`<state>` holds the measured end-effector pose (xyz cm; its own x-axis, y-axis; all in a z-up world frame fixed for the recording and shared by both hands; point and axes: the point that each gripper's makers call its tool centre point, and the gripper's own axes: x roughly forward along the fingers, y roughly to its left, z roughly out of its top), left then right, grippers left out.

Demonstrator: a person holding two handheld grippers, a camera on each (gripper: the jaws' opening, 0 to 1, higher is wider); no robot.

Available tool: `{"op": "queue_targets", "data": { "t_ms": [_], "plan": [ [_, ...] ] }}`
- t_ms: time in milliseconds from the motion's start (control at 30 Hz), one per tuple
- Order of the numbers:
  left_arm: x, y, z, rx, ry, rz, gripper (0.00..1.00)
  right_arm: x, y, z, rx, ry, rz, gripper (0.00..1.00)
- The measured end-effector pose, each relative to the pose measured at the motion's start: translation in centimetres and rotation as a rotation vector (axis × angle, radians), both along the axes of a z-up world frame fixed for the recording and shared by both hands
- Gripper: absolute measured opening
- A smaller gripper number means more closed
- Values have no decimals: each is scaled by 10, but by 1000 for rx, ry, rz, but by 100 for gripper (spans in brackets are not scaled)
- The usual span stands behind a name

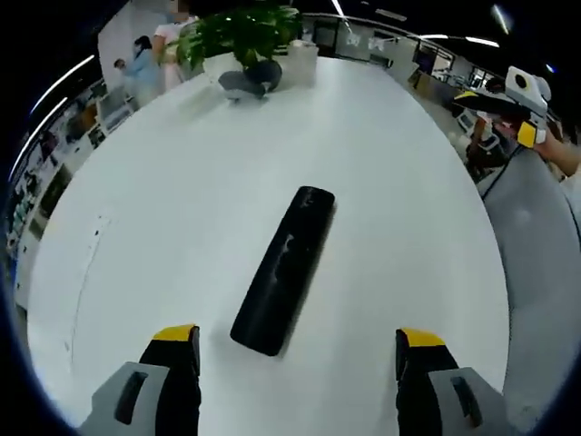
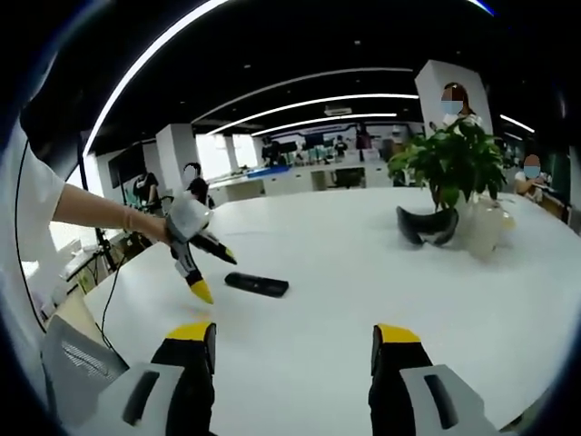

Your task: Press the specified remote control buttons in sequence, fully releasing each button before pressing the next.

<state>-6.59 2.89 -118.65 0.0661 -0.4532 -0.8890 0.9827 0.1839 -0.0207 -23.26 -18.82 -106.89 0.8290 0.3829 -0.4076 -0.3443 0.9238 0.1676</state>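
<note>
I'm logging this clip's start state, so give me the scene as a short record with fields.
surface: white table
remote: black remote control lying flat, untouched
left gripper: open, hovering just short of the remote's near end
right gripper: open, held back from the table's edge
far end: potted plant, dark headset-like object beside it
background: open office, people standing

A potted green plant (image 2: 451,162) stood at the far side of the white table (image 2: 363,272), with a dark curved headset-like object (image 2: 427,225) just beside it. People (image 1: 150,54) stood beyond the table in the office.
</note>
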Motion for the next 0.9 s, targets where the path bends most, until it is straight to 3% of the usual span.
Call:
{"op": "queue_targets", "data": {
  "t_ms": [167, 400, 567, 900],
  "plan": [
    [6, -3, 0, 14, -13, -50, 86, -2, 6, -5, -13, 32, 30, 67],
    [1, -10, -7, 43, 7, -207, 71, -6, 14, -11, -55, 57, 79, 59],
    [4, -21, -8, 32, -3, -223, 55, -8, 13, -13, -64, 67, 82, 55],
    [6, -27, -7, 3, -15, -254, 35, -13, -2, -13, -81, 75, 58, 50]
  ]
}}
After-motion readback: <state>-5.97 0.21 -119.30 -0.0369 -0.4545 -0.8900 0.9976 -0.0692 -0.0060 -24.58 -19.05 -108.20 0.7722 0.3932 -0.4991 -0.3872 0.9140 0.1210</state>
